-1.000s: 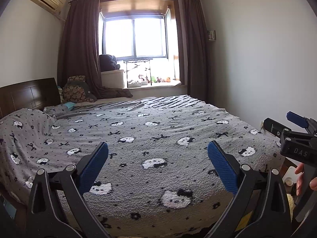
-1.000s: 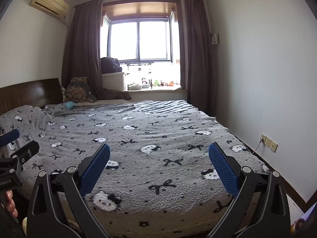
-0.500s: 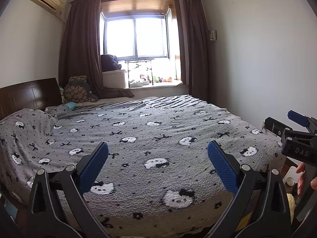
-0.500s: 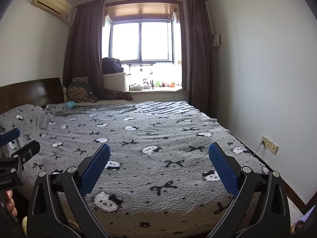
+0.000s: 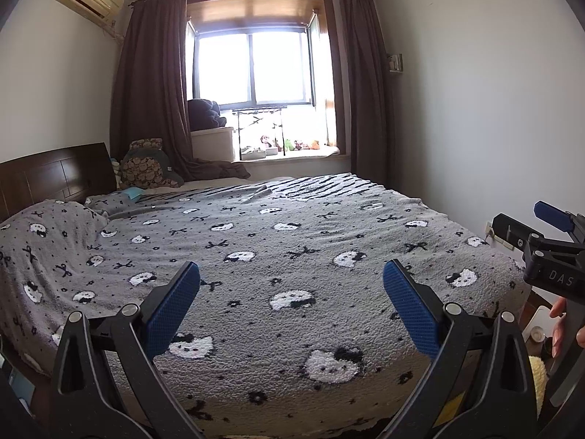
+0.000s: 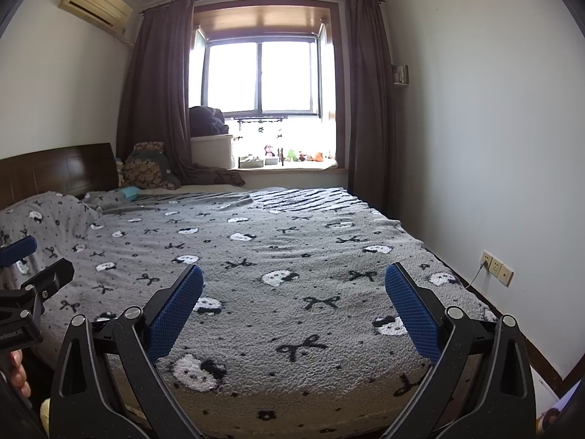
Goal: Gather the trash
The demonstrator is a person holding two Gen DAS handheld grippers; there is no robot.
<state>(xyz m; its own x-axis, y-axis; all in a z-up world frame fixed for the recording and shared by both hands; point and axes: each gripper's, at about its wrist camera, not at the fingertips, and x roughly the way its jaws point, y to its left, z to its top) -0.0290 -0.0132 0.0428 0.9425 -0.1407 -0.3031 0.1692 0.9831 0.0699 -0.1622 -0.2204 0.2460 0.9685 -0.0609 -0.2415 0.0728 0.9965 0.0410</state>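
Note:
My left gripper (image 5: pixel 291 305) is open and empty, held above the foot of a bed with a grey cat-print blanket (image 5: pixel 292 241). My right gripper (image 6: pixel 293 307) is open and empty too, level with it on the right; it also shows at the right edge of the left wrist view (image 5: pixel 541 241). The left gripper shows at the left edge of the right wrist view (image 6: pixel 25 278). No clear piece of trash shows on the blanket. A small teal item (image 5: pixel 131 193) lies near the pillows.
A dark wooden headboard (image 5: pixel 51 179) stands at the left. A patterned cushion (image 5: pixel 146 168) and a white box (image 5: pixel 214 142) sit by the window sill with small toys (image 5: pixel 289 144). A white wall with sockets (image 6: pixel 497 267) runs along the right. A white item (image 5: pixel 537 325) lies on the floor at the right.
Both grippers have lifted and tilted slightly, so the bed sits a little lower in view. Both stay open and empty.

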